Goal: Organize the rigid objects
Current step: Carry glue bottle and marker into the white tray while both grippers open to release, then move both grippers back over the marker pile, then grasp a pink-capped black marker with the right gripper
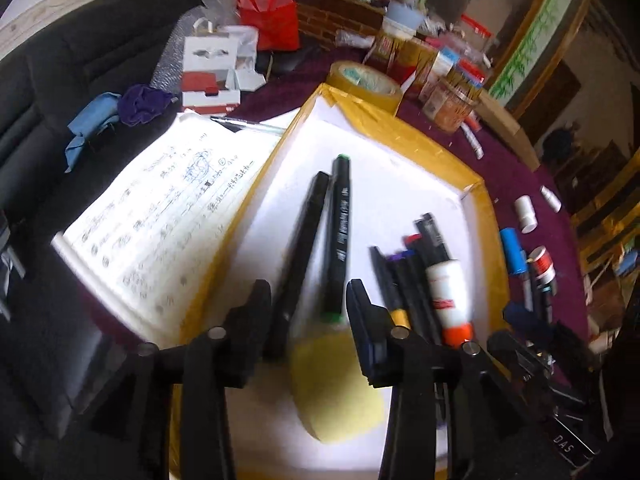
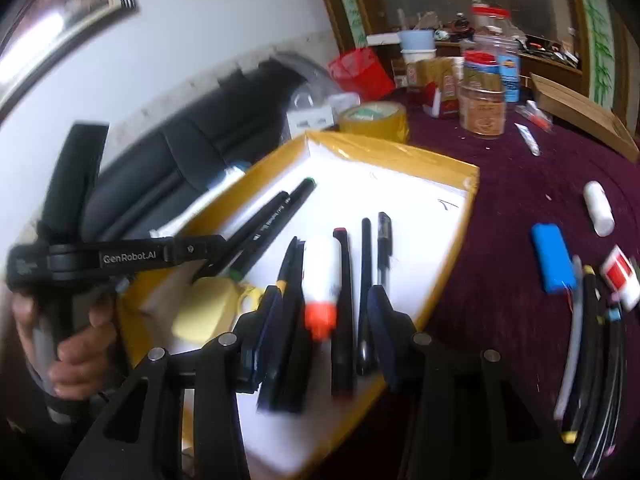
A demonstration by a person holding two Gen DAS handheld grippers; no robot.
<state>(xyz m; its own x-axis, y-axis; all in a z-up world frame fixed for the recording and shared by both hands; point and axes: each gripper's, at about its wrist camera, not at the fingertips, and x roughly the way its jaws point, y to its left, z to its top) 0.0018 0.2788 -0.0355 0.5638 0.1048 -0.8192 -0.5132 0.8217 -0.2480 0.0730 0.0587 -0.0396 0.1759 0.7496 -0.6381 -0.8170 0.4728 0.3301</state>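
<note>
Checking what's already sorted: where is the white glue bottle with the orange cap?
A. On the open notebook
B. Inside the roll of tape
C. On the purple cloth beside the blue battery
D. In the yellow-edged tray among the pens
D: the glue bottle lies on the white floor of the tray, with black pens on both sides.

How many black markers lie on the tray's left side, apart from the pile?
2: a plain black marker and, just right of it, a green-tipped marker. None looks hidden.

Black pens [image 1: 340,232] and glue bottle [image 1: 448,292] lie in yellow-edged tray [image 1: 478,184].
</note>
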